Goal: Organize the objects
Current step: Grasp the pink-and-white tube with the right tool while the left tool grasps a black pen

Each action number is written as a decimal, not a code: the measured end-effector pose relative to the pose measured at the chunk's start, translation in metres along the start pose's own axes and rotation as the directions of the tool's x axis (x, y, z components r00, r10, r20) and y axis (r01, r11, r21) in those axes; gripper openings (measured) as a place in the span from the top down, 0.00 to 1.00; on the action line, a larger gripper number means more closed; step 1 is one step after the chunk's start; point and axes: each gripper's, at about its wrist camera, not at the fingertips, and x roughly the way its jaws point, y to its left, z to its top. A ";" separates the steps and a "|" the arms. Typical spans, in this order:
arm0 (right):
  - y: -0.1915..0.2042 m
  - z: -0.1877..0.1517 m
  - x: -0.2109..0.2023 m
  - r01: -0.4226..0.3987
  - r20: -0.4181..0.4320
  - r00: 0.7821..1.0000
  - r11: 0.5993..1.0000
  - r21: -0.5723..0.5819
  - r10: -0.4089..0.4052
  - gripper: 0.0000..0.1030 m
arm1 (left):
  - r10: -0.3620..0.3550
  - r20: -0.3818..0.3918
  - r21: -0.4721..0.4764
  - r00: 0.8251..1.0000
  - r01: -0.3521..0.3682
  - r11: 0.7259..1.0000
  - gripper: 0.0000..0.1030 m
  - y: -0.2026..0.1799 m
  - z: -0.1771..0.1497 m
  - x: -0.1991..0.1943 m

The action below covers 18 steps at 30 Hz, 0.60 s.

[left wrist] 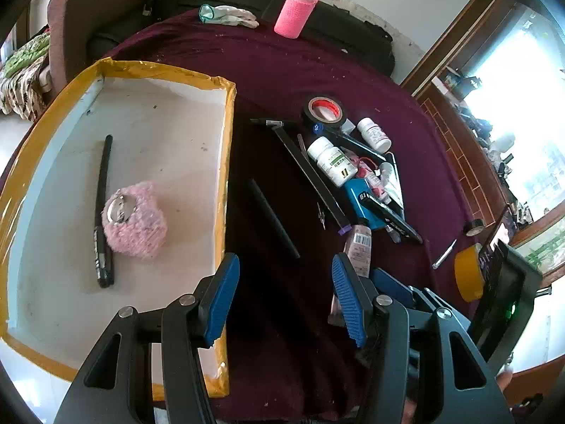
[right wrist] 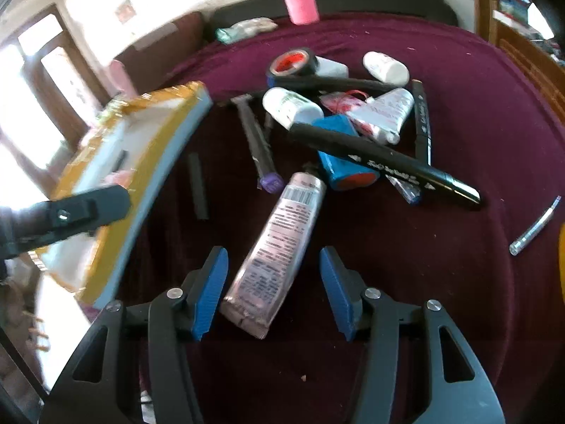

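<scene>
A white tray with yellow taped rim [left wrist: 227, 134] lies on the dark red cloth; it holds a black pen [left wrist: 102, 205] and a pink fuzzy pouch [left wrist: 136, 221]. My left gripper [left wrist: 282, 282] stands open over the cloth beside the tray's right edge, with nothing between its fingers. To its right lies a pile: black tape roll [left wrist: 323, 110], white bottles [left wrist: 332, 162], a blue box [right wrist: 339, 162], a black marker [right wrist: 385, 159]. A pale tube [right wrist: 282, 233] lies lengthwise between the jaws of my right gripper [right wrist: 273, 282]; it is open, and the right pad stays apart from the tube.
A short black stick [left wrist: 273, 217] lies on the cloth between tray and pile. A pink bottle [left wrist: 296, 10] and white gloves [left wrist: 229, 16] sit at the far edge. A yellow tape roll [left wrist: 466, 275] and a silver piece [right wrist: 536, 226] lie at the right.
</scene>
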 end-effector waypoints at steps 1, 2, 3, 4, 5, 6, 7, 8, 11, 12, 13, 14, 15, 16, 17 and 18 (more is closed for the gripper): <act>0.003 -0.001 0.001 0.031 0.007 0.999 0.999 -0.009 -0.031 0.56 | 0.004 0.000 0.001 1.000 -0.004 1.000 0.53 -0.002 0.002 0.001; 0.006 -0.002 0.002 0.084 0.016 0.996 0.996 -0.023 -0.083 0.64 | 0.009 0.003 0.001 1.000 -0.009 1.000 0.53 -0.004 0.005 0.003; 0.006 -0.002 0.002 0.093 0.022 0.996 0.995 -0.029 -0.092 0.70 | 0.017 0.004 0.003 1.000 -0.017 1.000 0.53 -0.007 0.008 0.005; 0.005 -0.002 0.002 0.082 0.021 0.996 0.996 -0.028 -0.081 0.74 | 0.031 -0.001 0.010 1.000 -0.031 0.999 0.53 -0.010 0.011 0.009; 0.001 -0.002 0.000 0.067 0.017 0.998 0.998 -0.019 -0.067 0.79 | 0.039 -0.008 0.017 0.999 -0.039 0.999 0.53 -0.014 0.013 0.013; -0.001 -0.001 -0.002 0.061 0.017 0.998 0.998 -0.016 -0.061 0.81 | 0.050 -0.022 0.035 0.998 -0.049 0.998 0.53 -0.019 0.016 0.019; -0.004 -0.001 -0.005 0.063 0.019 0.998 0.998 -0.016 -0.063 0.82 | 0.066 -0.030 0.049 0.997 -0.065 0.997 0.53 -0.023 0.018 0.023; -0.006 -0.001 -0.006 0.075 0.020 0.997 0.997 -0.014 -0.074 0.84 | 0.083 -0.034 0.066 0.996 -0.081 0.995 0.53 -0.028 0.018 0.028; -0.017 -0.002 -0.011 0.062 0.015 0.998 0.998 0.009 -0.062 0.84 | 0.143 -0.079 0.119 0.987 -0.133 0.984 0.54 -0.038 0.018 0.047; -0.020 -0.002 -0.011 0.047 0.014 0.999 0.999 0.017 -0.048 0.84 | 0.153 -0.087 0.126 0.984 -0.142 0.982 0.55 -0.039 0.018 0.053; -0.022 -0.002 -0.012 0.033 0.015 0.999 0.999 0.027 -0.033 0.84 | 0.158 -0.094 0.124 0.983 -0.146 0.981 0.55 -0.039 0.019 0.058; -0.025 -0.003 -0.012 0.020 0.017 1.000 0.999 0.039 -0.021 0.84 | 0.163 -0.100 0.121 0.982 -0.151 0.981 0.56 -0.038 0.019 0.062; -0.025 -0.004 -0.012 0.010 0.018 1.000 0.999 0.044 -0.011 0.84 | 0.169 -0.104 0.120 0.980 -0.157 0.980 0.59 -0.037 0.019 0.065; -0.025 -0.004 -0.012 0.004 0.021 1.000 0.999 0.042 -0.005 0.84 | 0.194 -0.091 0.126 0.977 -0.182 0.975 0.64 -0.036 0.020 0.067; -0.026 -0.004 -0.012 -0.003 0.023 1.000 0.999 0.044 0.002 0.83 | 0.215 -0.078 0.134 0.974 -0.203 0.970 0.65 -0.036 0.021 0.067; -0.026 -0.004 -0.012 -0.008 0.022 1.000 0.999 0.048 0.007 0.82 | 0.227 -0.073 0.143 0.971 -0.215 0.966 0.69 -0.036 0.021 0.069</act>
